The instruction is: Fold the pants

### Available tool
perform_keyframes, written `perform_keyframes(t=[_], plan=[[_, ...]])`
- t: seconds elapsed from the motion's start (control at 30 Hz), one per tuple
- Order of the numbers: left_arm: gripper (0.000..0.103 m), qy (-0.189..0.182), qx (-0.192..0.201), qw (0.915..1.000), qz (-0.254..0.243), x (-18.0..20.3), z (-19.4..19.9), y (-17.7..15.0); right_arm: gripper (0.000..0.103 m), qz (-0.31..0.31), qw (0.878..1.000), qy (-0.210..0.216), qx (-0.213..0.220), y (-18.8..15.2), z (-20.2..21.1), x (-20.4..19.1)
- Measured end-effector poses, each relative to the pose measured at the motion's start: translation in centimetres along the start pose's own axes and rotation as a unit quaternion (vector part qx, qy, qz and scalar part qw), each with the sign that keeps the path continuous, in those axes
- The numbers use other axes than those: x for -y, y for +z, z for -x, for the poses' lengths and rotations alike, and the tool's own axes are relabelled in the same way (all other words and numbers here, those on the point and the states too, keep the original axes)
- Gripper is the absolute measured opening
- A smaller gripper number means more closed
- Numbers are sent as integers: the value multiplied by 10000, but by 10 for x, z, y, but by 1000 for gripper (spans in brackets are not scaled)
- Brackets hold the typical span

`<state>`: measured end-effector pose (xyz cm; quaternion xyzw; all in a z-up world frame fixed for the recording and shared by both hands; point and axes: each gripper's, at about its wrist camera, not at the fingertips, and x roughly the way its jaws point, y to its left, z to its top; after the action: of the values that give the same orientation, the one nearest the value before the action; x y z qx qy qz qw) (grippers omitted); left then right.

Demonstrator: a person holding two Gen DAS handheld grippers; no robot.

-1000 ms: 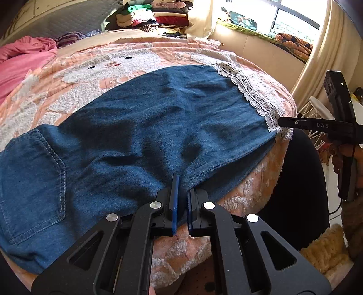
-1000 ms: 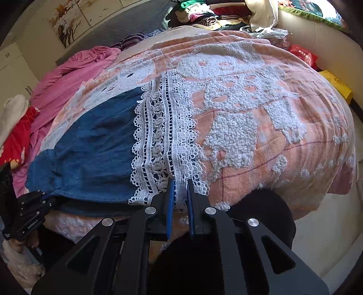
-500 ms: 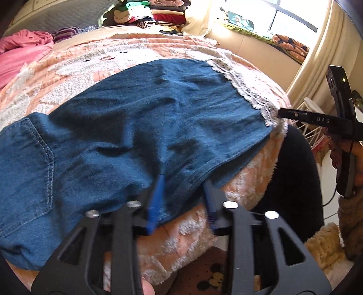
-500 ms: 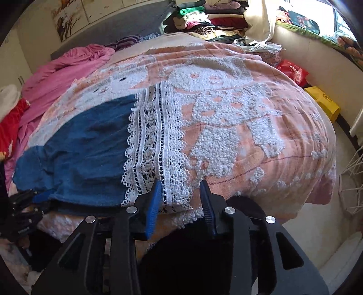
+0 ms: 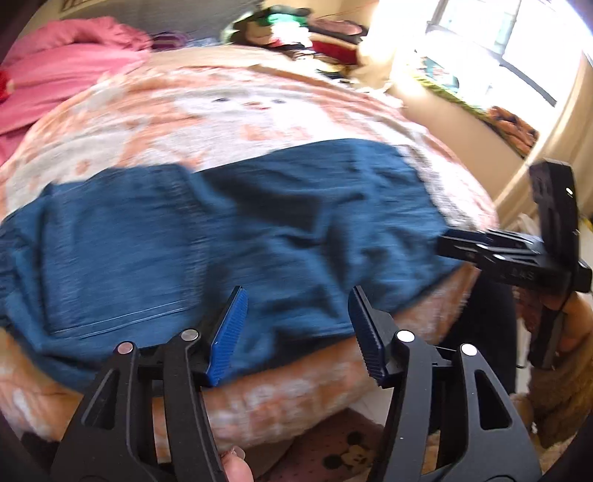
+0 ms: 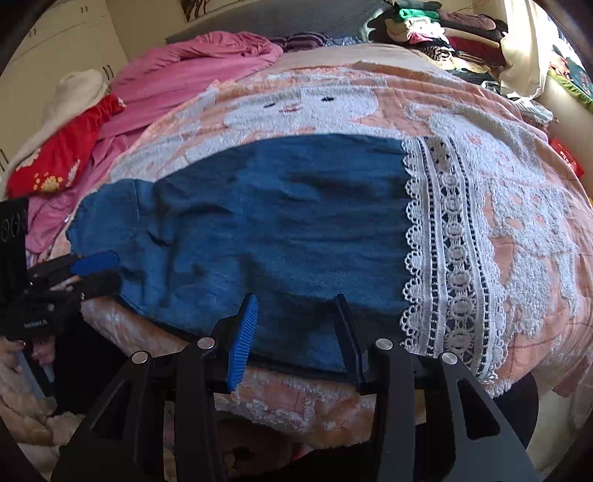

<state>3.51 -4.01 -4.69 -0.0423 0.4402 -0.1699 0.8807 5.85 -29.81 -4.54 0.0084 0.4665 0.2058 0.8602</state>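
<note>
Blue denim pants (image 5: 259, 237) lie folded lengthwise across a peach blanket (image 5: 229, 122), with a white lace hem (image 6: 448, 241) at their right end. My left gripper (image 5: 296, 293) hovers over the pants' near edge. Its jaws are opening and the blue pads (image 5: 228, 330) do not press the cloth. My right gripper (image 6: 296, 298) hangs over the near edge of the leg, left of the lace, its jaws also opening on nothing. In each wrist view the other gripper shows beside the pants: the right gripper (image 5: 481, 246) and the left gripper (image 6: 94, 268).
Pink bedding (image 6: 192, 66) and a red garment (image 6: 63, 155) lie at the far left of the bed. Stacked folded clothes (image 6: 444, 29) stand at the back. A bright window (image 5: 511, 40) is on the right. The bed's front edge (image 6: 296, 404) drops off just under both grippers.
Both grippers were shut at the pants' near edge and have since opened and drawn back. The right gripper has slid left from the lace hem to the denim leg. The left gripper also shifted sideways.
</note>
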Motion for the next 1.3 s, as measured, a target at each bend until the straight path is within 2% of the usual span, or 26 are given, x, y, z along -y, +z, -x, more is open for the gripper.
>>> perform_keyframes(t=[0.1, 0.2, 0.33, 0.43, 0.57, 0.67, 0.8, 0.87, 1.03, 1.07, 1.2, 1.3], plan=[[49, 565, -179, 9980, 208, -22, -3, -6, 41, 20, 9989, -306, -341, -14, -11, 12], [49, 564, -191, 9982, 96, -31, -4, -12, 41, 72, 9989, -290, -348, -26, -9, 17], [49, 801, -238, 9963, -176, -24, -6, -14, 41, -39, 9992, -202, -343, -29, -9, 21], [49, 589, -201, 9980, -55, -26, 4, -9, 41, -57, 9993, -128, -341, -27, -2, 21], [49, 348, 91, 9994, -6, -21, 26, 6, 46, -256, 9995, 169, 48, -19, 20, 26], [49, 271, 295, 9992, -83, -17, 33, 28, 46, -178, 9991, 332, 206, -9, 24, 22], [49, 285, 380, 9982, -354, -11, 23, 73, 46, 123, 9988, 434, 187, 9, 16, 10], [48, 152, 286, 9986, -412, -13, 11, 96, 46, 282, 9983, 463, 201, 19, 11, 4], [27, 44, -123, 9982, -589, -16, -28, 138, 46, 487, 9970, 576, 148, 34, -9, -10], [20, 10, -247, 9978, -614, -16, -37, 142, 46, 504, 9967, 627, 132, 34, -12, -12], [19, -247, -797, 9939, -720, -14, -71, 146, 46, 489, 9958, 771, -16, 29, -24, -16], [19, -497, -1004, 9911, -721, -13, -81, 140, 46, 451, 9955, 831, -67, 24, -28, -15]])
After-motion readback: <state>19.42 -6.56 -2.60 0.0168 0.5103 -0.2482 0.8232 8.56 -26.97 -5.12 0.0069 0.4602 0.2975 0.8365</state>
